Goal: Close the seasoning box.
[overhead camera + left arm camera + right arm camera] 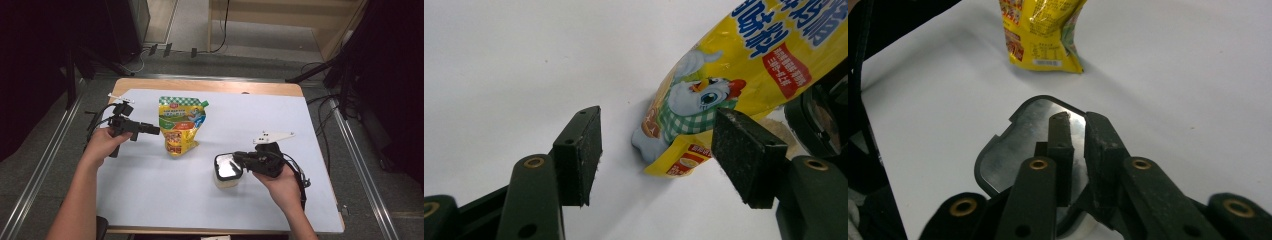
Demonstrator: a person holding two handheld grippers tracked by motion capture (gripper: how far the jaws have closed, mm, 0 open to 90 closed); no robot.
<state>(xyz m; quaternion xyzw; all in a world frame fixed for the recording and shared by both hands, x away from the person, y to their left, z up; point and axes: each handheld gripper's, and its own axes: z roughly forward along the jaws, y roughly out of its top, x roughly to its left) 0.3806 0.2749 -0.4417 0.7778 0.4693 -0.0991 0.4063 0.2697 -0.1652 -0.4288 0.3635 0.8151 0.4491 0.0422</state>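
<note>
A yellow stand-up pouch [180,125] with a green cap stands mid-table, also seen as the pouch [724,75] and pouch [1043,35]. My left gripper [155,130] is held level just left of it, pointing at it. Its jaws [664,150] are open and empty, with the pouch's lower corner just beyond them. My right gripper [237,157] reaches left onto a black-rimmed, mirror-like lid [227,166] above a white tub [225,181]. In the right gripper view, the jaws [1078,125] stand close together at the rim of the lid [1013,145].
A white sheet [150,190] covers the wooden table. My right gripper's dark body [819,120] shows beyond the pouch in the left gripper view. Cables, stands and metal rails lie on the floor around the table.
</note>
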